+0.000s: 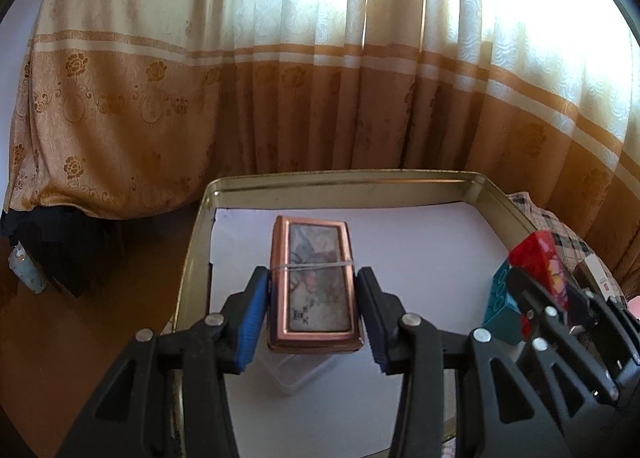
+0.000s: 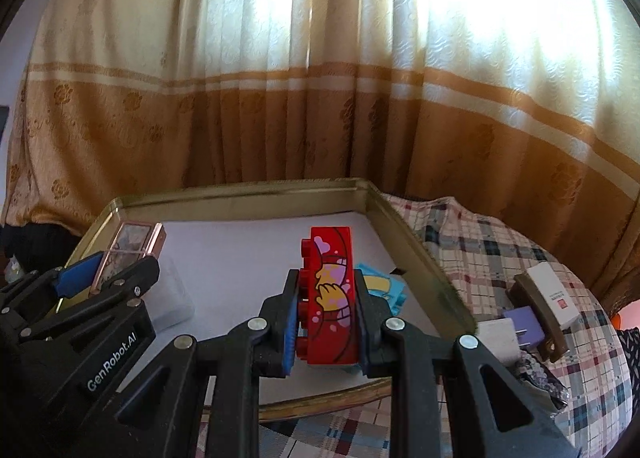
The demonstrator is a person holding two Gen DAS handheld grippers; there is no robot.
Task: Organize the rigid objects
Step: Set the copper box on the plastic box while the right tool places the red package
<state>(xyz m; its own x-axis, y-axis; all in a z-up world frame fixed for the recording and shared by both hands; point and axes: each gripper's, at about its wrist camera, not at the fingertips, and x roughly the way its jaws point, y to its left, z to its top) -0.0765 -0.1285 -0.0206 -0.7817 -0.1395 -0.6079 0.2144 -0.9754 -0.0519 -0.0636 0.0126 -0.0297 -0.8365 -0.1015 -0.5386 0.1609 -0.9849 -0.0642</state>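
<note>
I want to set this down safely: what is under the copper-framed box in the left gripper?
Under the copper-framed box shows a clear plastic container on the tin tray's white liner; the box covers most of it.

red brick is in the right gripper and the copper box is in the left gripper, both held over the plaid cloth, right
Not quite: the right wrist view shows both held over the gold tray, not the plaid cloth. The red brick is in the right gripper, the copper box in the left gripper.

Item: bed under my claws, spread with a plaid cover (image 2: pixel 472 242). Lying directly on it: one shallow gold-rimmed metal tray (image 2: pixel 404 234); just beside the tray's right wall, a white box (image 2: pixel 552 294), a brown holder (image 2: pixel 536 318), a small purple block (image 2: pixel 524 324), another white box (image 2: pixel 498 340).
</note>
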